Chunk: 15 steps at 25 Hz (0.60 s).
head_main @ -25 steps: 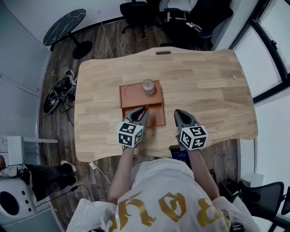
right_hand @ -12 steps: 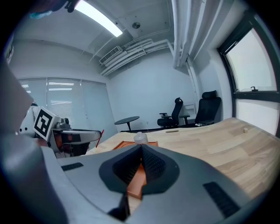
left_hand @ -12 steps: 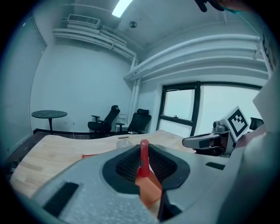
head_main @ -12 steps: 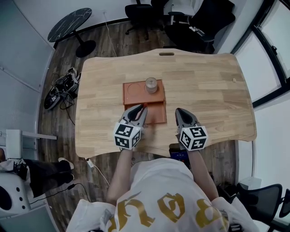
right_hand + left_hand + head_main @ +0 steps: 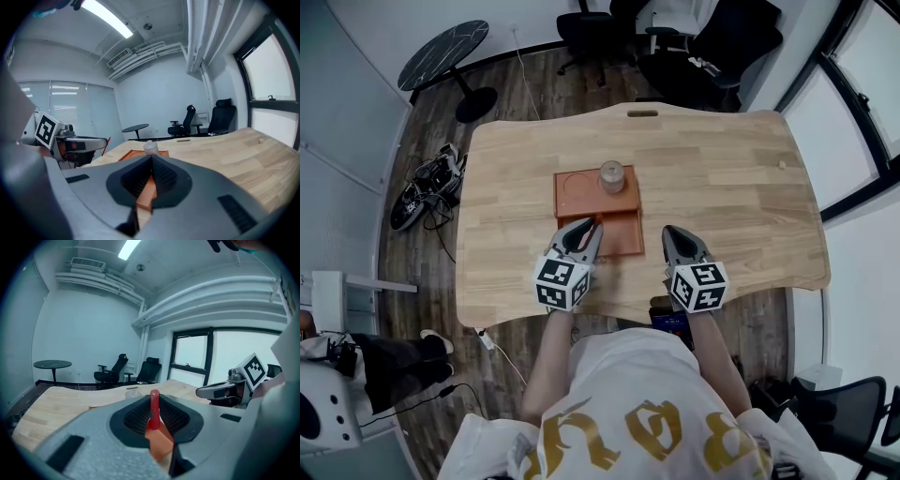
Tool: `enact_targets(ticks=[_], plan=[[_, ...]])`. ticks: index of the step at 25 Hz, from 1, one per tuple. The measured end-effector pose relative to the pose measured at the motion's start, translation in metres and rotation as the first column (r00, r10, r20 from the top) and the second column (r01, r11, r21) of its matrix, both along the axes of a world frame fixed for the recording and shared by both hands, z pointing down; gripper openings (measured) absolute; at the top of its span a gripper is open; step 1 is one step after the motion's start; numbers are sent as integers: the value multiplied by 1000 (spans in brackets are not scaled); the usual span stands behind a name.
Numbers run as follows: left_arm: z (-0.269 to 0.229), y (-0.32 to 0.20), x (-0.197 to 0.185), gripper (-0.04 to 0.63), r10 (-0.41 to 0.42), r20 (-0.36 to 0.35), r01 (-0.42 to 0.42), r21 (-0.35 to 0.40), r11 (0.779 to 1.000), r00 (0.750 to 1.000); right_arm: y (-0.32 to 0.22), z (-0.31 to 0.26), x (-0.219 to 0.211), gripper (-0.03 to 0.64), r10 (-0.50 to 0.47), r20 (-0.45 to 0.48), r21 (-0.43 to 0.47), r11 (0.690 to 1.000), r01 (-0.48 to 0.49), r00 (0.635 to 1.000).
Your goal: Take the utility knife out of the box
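Utility knife [image 5: 153,409]: slim, flat, red plastic body with a rounded top end. It stands nearly upright, pinched between the ribbed black pads of the left gripper [image 5: 590,228], which is clamped on it. From the head view those jaw tips sit over the near left part of the box [image 5: 624,236]; the box's orange surface shows right behind the knife in the left gripper view. Can't tell whether the knife's lower end touches the box.

Box: one, flat, rectangular, orange-brown, matte, split into a far section with a round recess and a plain near section. One clear round jar [image 5: 611,176] stands in the far section's right corner.

Right gripper [image 5: 673,233]: grey shell, jaws closed tip to tip with nothing between them, just right of the box and apart from the knife.

Count: one knife, one box, one jar, two grippers, one light planked wooden table [image 5: 731,178] with rounded corners.
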<state>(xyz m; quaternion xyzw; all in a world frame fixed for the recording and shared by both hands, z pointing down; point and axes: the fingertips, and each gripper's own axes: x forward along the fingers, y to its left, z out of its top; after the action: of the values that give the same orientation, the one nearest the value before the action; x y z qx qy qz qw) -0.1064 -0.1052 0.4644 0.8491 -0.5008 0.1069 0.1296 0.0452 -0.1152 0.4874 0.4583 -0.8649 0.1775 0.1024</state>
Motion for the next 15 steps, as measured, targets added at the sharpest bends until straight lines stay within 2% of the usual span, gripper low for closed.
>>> enact_targets(ticks=[15], plan=[[5,0,-9,58,0,4,0,-11,1000,1000,0,1,-7,11,0,-11,-1,1000,0,1000]])
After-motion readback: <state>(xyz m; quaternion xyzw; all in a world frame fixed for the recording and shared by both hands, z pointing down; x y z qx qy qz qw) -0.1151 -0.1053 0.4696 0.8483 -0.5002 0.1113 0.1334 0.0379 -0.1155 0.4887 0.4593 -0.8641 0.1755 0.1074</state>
